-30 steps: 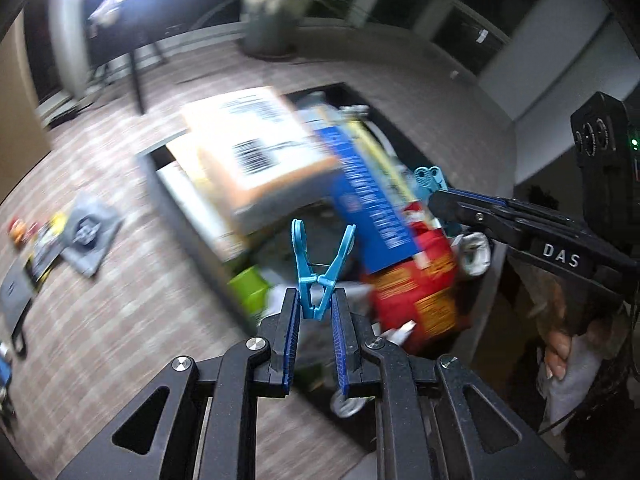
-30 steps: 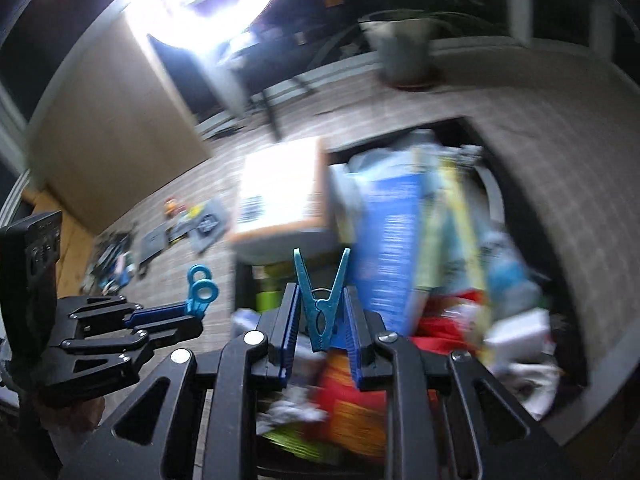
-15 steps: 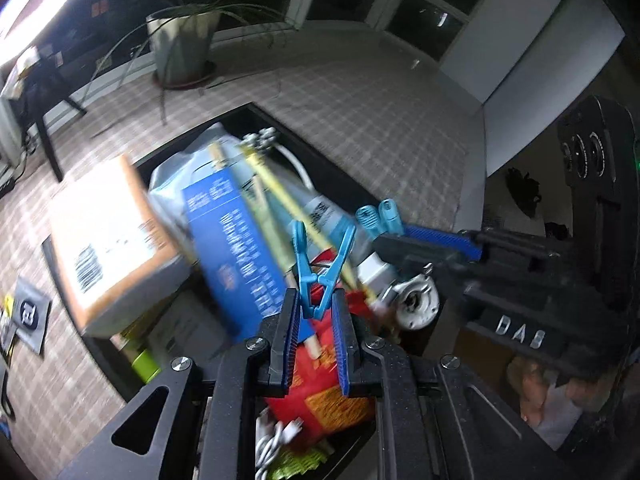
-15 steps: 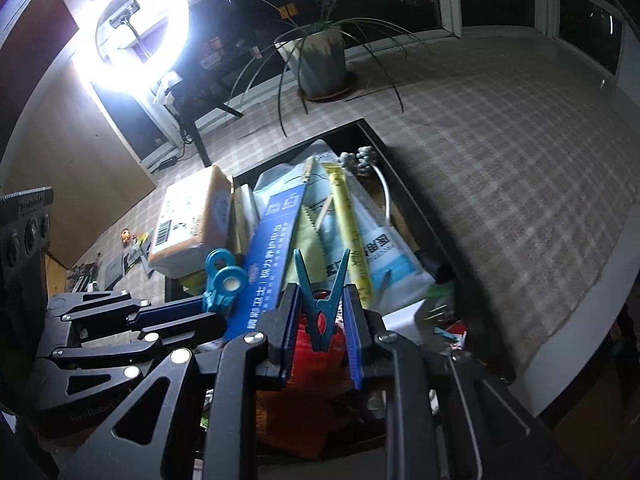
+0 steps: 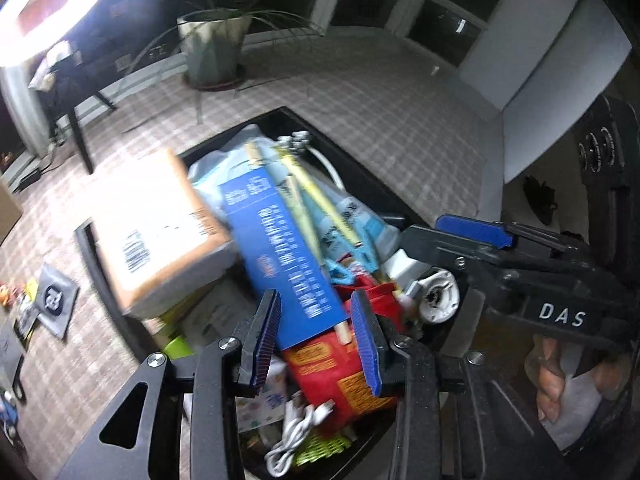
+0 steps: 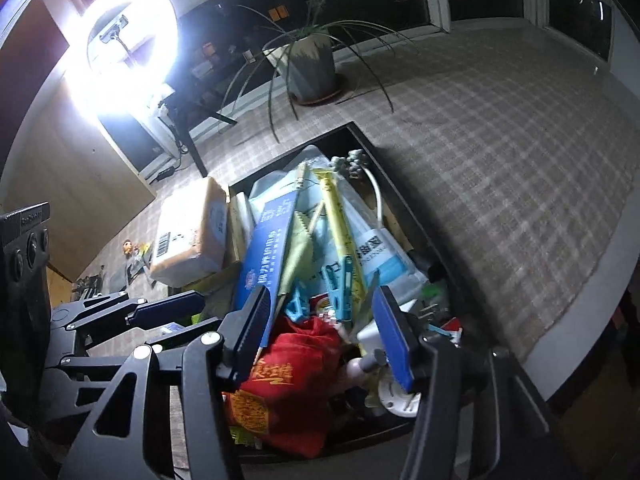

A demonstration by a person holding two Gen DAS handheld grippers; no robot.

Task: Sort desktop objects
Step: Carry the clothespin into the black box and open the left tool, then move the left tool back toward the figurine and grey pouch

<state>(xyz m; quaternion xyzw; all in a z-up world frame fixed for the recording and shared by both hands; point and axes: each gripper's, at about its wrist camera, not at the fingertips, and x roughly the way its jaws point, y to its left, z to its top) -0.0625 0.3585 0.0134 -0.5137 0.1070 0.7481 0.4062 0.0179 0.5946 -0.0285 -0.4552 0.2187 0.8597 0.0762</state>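
A: Left view, item one: your left gripper. Jaws opening, nothing pinched between the blue pads; it hangs over the black bin.

B: And the pegs?

A: One blue peg lies loose on the heap, touching the blue box and the red bag. Item three: brown parcel, propped on the bin's left rim. Item four: white cable at the near end. Your right gripper reaches in from the right edge of the view.

B: Right view?

A: Item one: your right gripper. Jaws opening, pads apart, nothing between them but the pile below. Two blue pegs lie side by side just past the fingertips, on the yellow tube and beside the blue box. Red bag directly beneath. Your left gripper sits at the left. Beyond the bin: potted plant on the checked tablecloth, ring light at upper left.
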